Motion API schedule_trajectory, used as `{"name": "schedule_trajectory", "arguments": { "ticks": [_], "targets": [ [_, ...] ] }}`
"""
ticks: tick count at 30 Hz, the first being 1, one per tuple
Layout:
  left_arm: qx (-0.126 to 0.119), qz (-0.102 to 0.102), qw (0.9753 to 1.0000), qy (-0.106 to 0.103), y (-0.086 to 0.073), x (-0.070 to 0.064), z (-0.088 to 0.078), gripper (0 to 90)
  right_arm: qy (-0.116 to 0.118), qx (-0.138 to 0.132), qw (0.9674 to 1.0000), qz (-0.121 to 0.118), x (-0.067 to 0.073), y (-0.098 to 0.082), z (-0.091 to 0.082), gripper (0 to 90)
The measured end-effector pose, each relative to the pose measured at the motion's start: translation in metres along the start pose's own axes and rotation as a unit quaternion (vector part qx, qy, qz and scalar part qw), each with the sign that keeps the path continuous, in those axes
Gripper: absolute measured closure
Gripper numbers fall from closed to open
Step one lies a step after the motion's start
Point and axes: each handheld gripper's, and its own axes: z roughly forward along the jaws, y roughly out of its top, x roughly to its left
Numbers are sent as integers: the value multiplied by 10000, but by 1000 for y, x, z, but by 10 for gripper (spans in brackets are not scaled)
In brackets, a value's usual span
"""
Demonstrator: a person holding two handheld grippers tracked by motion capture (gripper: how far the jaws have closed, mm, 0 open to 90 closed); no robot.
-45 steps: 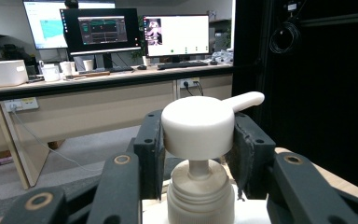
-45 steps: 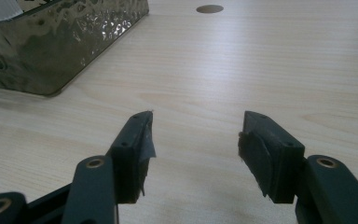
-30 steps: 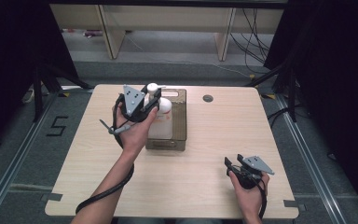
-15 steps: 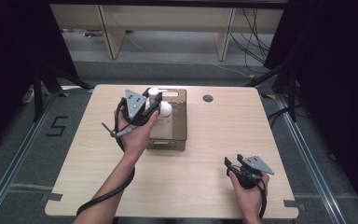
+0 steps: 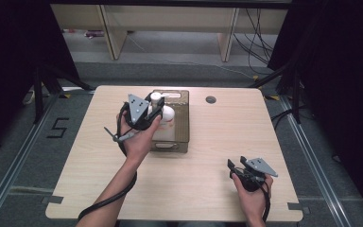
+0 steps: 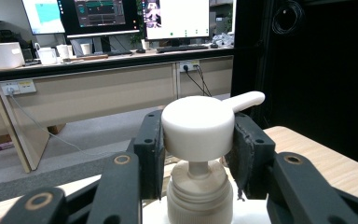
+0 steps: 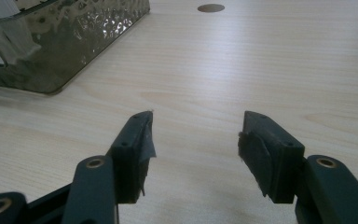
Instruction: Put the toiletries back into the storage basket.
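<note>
A taped "5" (image 5: pixel 58 127) stands on the grey floor (image 5: pixel 14 156) left of the table.

High view looks down on the whole table (image 5: pixel 208 156); both gripper views sit close, level, sharing its tray (image 7: pixel 74 42).

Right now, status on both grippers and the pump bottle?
Left gripper shut on pump bottle head, over the tray. Right gripper open, empty, low over the table. Nothing in the way.
</note>
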Motion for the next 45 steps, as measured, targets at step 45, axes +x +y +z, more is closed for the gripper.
{"name": "schedule_trajectory", "arguments": {
  "ticks": [45],
  "targets": [
    [-28,124,9999,73,-14,-2,-1,581,37,-47,10000,12,1,-1,1,443]
  ]
}}
